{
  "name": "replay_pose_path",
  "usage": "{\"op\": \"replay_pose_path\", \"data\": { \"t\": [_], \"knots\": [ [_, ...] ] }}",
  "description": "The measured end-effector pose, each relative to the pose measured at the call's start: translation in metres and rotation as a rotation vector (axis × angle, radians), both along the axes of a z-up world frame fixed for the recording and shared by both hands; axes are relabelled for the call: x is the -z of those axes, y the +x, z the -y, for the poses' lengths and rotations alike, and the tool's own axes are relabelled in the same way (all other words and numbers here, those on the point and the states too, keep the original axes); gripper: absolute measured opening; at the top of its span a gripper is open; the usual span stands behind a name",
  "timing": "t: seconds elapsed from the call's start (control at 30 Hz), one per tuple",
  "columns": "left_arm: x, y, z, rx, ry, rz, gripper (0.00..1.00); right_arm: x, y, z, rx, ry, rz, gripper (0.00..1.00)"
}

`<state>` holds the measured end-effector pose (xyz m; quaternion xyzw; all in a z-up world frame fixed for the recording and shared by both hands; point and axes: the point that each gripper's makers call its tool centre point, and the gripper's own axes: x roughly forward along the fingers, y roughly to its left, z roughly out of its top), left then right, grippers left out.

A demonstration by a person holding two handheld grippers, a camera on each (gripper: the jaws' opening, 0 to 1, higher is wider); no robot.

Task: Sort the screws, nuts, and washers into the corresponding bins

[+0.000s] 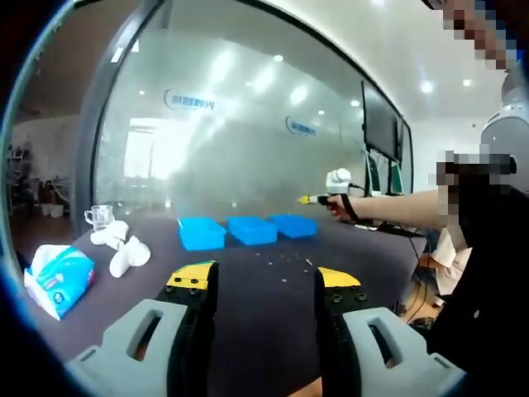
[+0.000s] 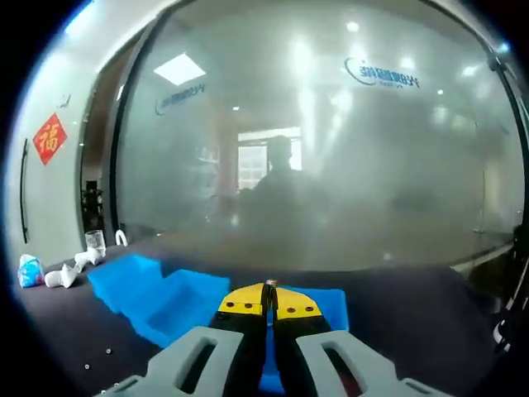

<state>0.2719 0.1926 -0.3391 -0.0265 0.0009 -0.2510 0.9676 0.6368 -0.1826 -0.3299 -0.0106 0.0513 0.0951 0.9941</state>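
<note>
A dark table (image 1: pixel 273 322) is shown before a frosted glass wall (image 1: pixel 248 124), with three blue bins (image 1: pixel 246 230) set in a row along its far side. Loose hardware (image 1: pixel 285 260) is scattered just in front of the row, well ahead of the left gripper (image 1: pixel 263 281), whose jaws are held wide apart and empty. The right gripper (image 2: pixel 269 299) is held over the bins (image 2: pixel 178 302), directly above the end bin (image 2: pixel 331 308); its jaws are pressed together, with a tiny dark item (image 2: pixel 269 284), possibly a screw, apparently pinched at the tips, though this cannot be confirmed. The release is judged to turn on the tips lying straight over that bin. A tissue pack (image 1: pixel 58 279) and a cup (image 1: pixel 99 217) are seen at the table's left end
</note>
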Motion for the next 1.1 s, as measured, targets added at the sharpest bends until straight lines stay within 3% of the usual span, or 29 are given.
{"op": "replay_pose_path", "data": {
  "t": [0.3, 0.37, 0.47, 0.7, 0.93, 1.1],
  "knots": [
    [0.002, 0.0, -0.003, -0.009, -0.001, -0.005, 0.46, 0.007, 0.006, 0.011, 0.026, -0.029, -0.009, 0.01],
    [0.001, 0.0, -0.001, -0.006, -0.002, -0.003, 0.46, 0.006, 0.006, 0.01, 0.017, -0.054, 0.001, 0.07],
    [0.001, 0.0, 0.0, -0.004, 0.001, -0.003, 0.46, 0.008, 0.005, 0.004, -0.012, -0.063, -0.008, 0.27],
    [0.002, 0.0, 0.0, -0.004, 0.0, -0.005, 0.46, 0.009, -0.007, 0.002, -0.036, -0.06, 0.002, 0.3],
    [0.003, 0.0, -0.004, -0.01, -0.001, -0.006, 0.46, 0.012, -0.045, -0.003, -0.093, -0.066, 0.024, 0.3],
    [0.003, 0.0, -0.003, -0.006, -0.002, -0.006, 0.46, 0.011, -0.085, -0.001, -0.123, -0.055, 0.051, 0.3]
  ]
}}
